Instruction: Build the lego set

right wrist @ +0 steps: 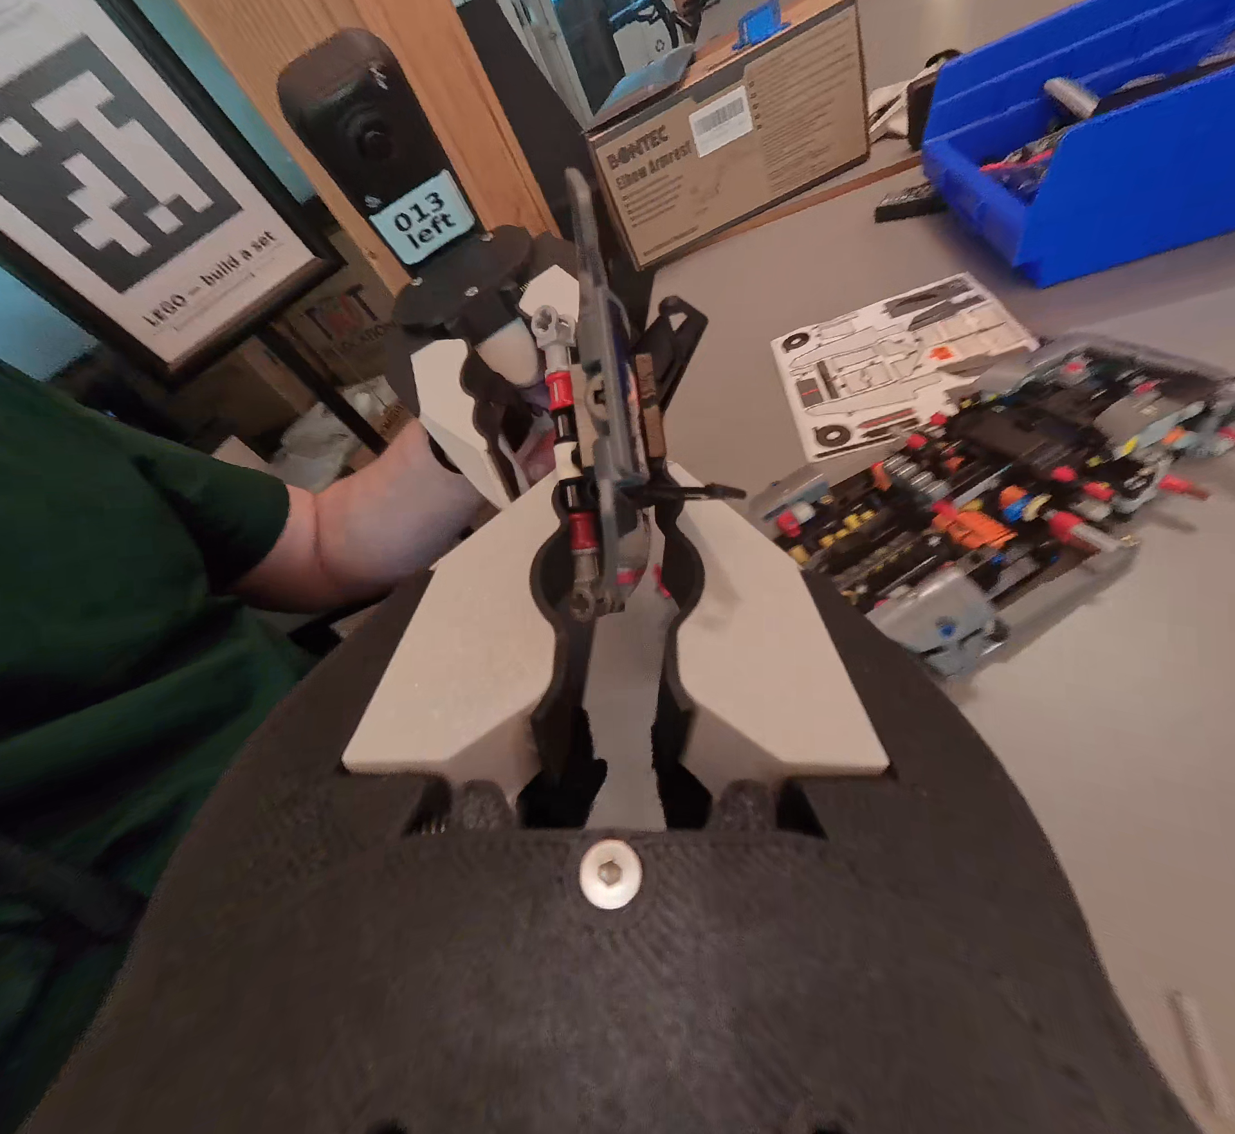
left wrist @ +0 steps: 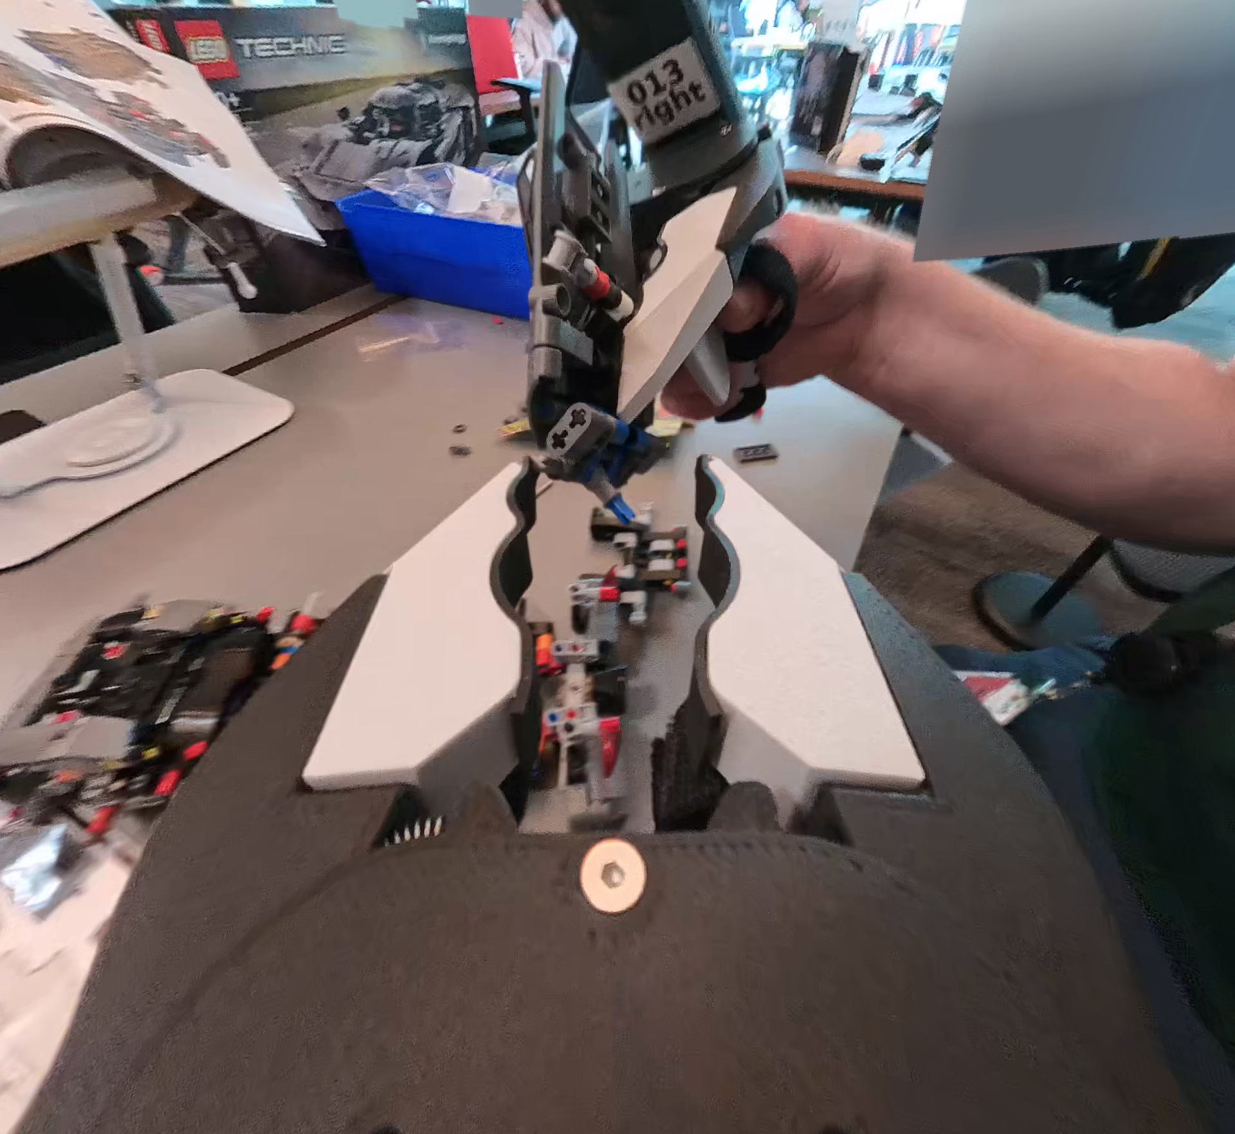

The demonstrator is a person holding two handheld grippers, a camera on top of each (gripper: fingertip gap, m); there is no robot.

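Grey table (left wrist: 374, 433) carries most of the kit: a big part-built model (right wrist: 1042, 500) w/ black, red and orange pieces sits on the right side in the right wrist view, sticker sheet (right wrist: 895, 353) just beyond it, blue bin (right wrist: 1103, 166) far right, cardboard box (right wrist: 735, 166) at the far end. In the left wrist view the set's box (left wrist: 321, 73) stands far behind another blue bin of bags (left wrist: 441, 240), and an instruction booklet (left wrist: 120, 79) rests on a stand at far left. Right gripper (right wrist: 618, 500) pinches a tall, narrow sub-assembly (right wrist: 601, 420), grey and black w/ red and white bits, held upright above the table; fingers pressed onto its lower part. Left gripper (left wrist: 615, 480) has fingers spread wide, nothing between them, tips just below the sub-assembly's blue-and-grey bottom end (left wrist: 595, 447). A smaller loose assembly (left wrist: 601, 634) lies on the table under the left gripper. Step in hand, prob.: a mid-air hand-off or joining work on the held piece. Next move likely needs the left gripper to line up w/ the bottom end and close on it w/o knocking the pins, while the right keeps the piece steady.
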